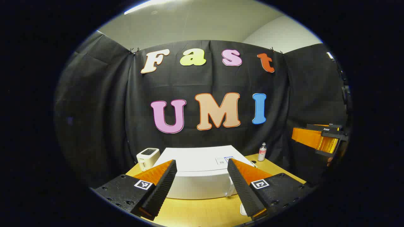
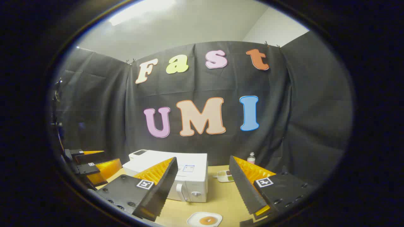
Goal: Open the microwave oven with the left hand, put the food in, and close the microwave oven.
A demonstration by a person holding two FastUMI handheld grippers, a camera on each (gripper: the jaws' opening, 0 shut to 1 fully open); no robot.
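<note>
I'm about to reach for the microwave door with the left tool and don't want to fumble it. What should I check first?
1. Left tool open and empty: ok.
2. Microwave door shut, handle unobstructed: ok.
3. Left tool lined up with the handle: not ok, it faces the microwave's top.
4. Food on its plate in front of the microwave, ready: ok.
5. Right tool open, holding nothing: ok.
6. Room for the door's swing: cannot tell.
</note>
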